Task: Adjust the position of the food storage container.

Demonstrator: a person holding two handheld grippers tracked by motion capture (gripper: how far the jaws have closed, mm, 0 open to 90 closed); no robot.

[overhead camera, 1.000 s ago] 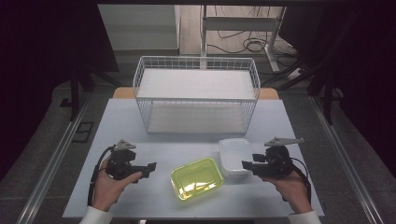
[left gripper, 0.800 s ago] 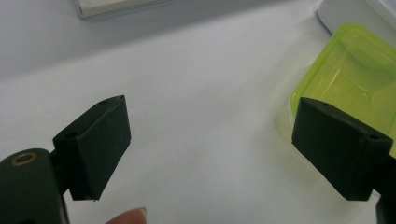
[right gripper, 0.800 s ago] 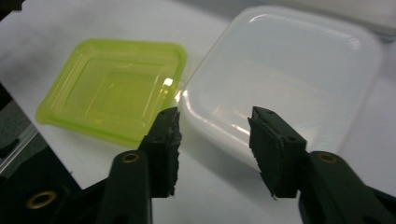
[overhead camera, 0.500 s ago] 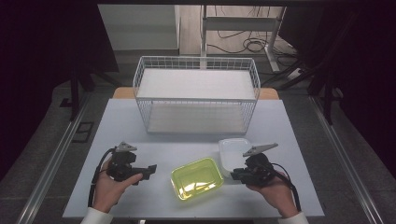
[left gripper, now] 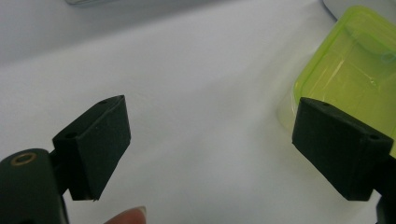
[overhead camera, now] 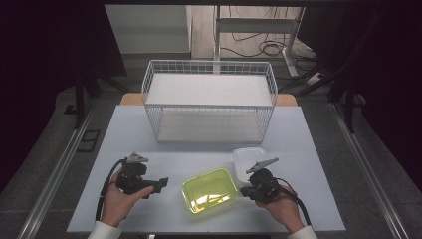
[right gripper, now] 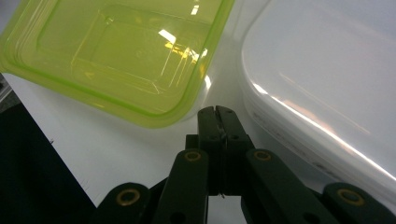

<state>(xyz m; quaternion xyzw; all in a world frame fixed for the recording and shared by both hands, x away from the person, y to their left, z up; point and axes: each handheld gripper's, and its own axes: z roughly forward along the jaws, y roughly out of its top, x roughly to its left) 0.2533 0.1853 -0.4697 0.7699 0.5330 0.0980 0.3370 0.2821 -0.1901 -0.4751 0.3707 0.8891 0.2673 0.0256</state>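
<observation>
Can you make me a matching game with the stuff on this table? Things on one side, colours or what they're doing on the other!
Things:
1. container
2. lid
3. basket
4. right gripper

Descriptions:
A. white wire, at the far side of the table
B. see-through yellow-green
C. jaws pressed together, nothing between them
D. milky white, flat

Pairs: 1-B, 2-D, 3-A, 4-C

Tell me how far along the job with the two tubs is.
Nothing looks done: the green tub and white tub sit on the table, and the wire basket holds nothing. In hand: the right hand-held gripper has just closed, gripping nothing, its tip between the tubs. The left hand-held gripper waits open. Everything is left.
</observation>
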